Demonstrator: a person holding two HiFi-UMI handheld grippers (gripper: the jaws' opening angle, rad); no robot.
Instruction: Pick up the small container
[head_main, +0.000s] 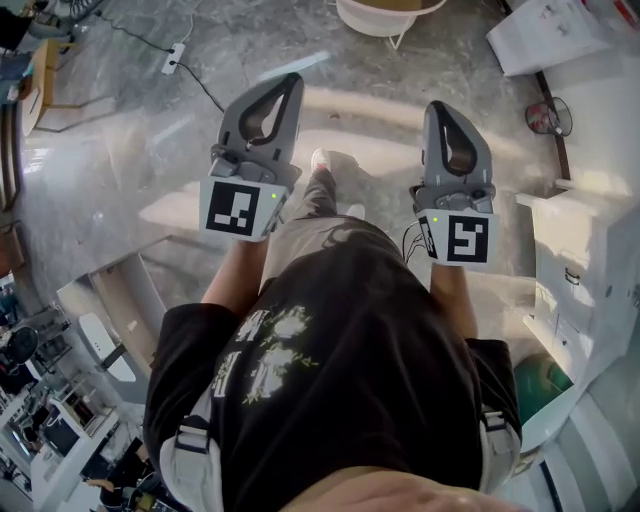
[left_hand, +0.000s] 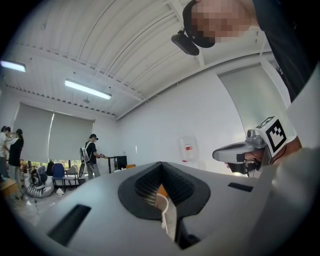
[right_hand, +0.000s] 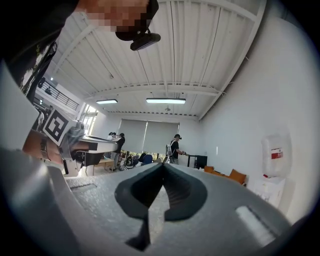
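A person in a dark shirt is standing and holding both grippers out level in front of the body, each marker cube sitting closest to the hands. The left gripper is keeping its jaws pressed together at the tips. In its own view a pale strip and an orange patch are showing inside the hollow behind the tips, and what they are cannot be told. The right gripper is also holding its jaws pressed together, with nothing showing in its hollow but the pale gap below the tips. The two grippers are pointing the same way, side by side and apart, and a shoe is showing between them on the grey marbled floor. Beyond the left gripper a power strip is lying on the floor, and beyond the right gripper a white tub is standing. To the right of the right gripper white furniture and a small fan are standing. No view is showing which thing is the small container, so its place cannot be told. Far ahead of the grippers, another person is standing by a dark stand near drawn blinds, under ceiling lights.
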